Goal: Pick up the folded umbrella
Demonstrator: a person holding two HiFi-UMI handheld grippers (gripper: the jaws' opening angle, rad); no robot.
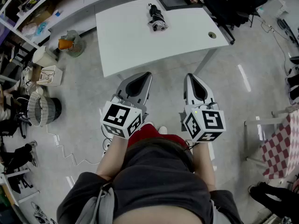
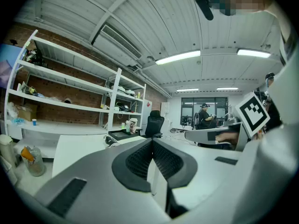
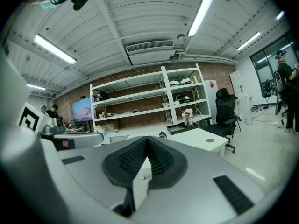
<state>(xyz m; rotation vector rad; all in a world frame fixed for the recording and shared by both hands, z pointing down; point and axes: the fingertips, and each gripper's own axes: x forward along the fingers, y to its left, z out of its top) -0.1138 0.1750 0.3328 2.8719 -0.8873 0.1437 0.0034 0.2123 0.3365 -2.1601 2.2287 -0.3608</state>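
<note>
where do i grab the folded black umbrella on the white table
Probably across the middle of the folded black umbrella, jaws on its two long sides. It lies flat on the white table, its length running roughly from near edge to far, so come in from above the near side.

One steep overhead look, two low level ones.
Looks down from head height, well back from the white rectangular table [image 1: 140, 41]; peers almost level along the closed jaws of the grey left gripper [image 2: 152, 143] and grey right gripper [image 3: 146, 140]; shares that table and a black office chair [image 1: 231, 6] across all three.
</note>
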